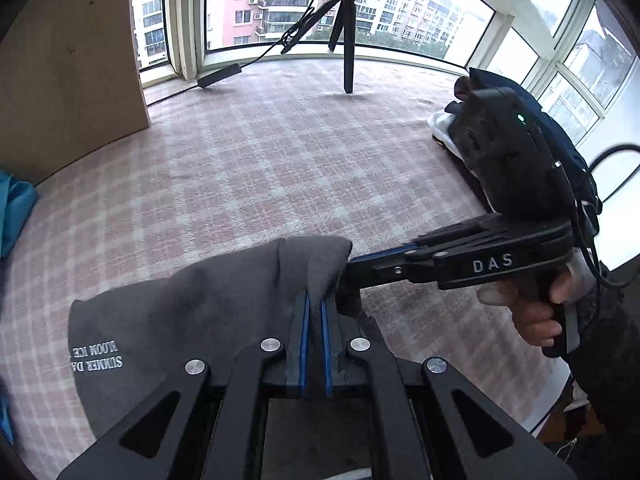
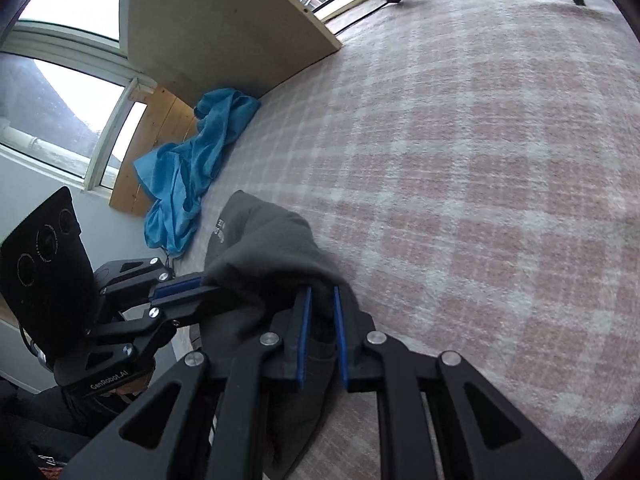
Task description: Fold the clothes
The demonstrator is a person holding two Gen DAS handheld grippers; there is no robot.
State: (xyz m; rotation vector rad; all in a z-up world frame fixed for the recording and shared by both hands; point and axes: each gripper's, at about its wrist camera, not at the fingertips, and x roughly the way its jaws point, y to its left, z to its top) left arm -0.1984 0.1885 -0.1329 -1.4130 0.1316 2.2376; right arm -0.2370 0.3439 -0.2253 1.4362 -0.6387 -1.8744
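Folding barely begun: I've left claw (image 1: 315,300) & right claw (image 2: 320,294) both clamped on grey tee (image 1: 224,292), lifted off plaid bed (image 1: 280,168); blue garment (image 2: 188,172) untouched.

Right claw (image 2: 320,296) clamped on grey garment (image 2: 264,248), left claw (image 2: 200,284) gripping it, blue cloth (image 2: 188,168) beyond

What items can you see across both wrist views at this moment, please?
grey garment: one, dark grey with white lettering, held up over the blanket.
blue cloth: one, teal, crumpled by the wooden board.
plaid blanket: one, pink and white, covering the surface.
wooden board: one, light brown, upright at the blanket's edge.
tripod: one, black, by the windows.
clothes pile: one, navy over white, far side.
left gripper: black, blue pads, shut on grey garment.
right gripper: black, blue pads, shut on grey garment.
hand: one, on the right gripper's handle.
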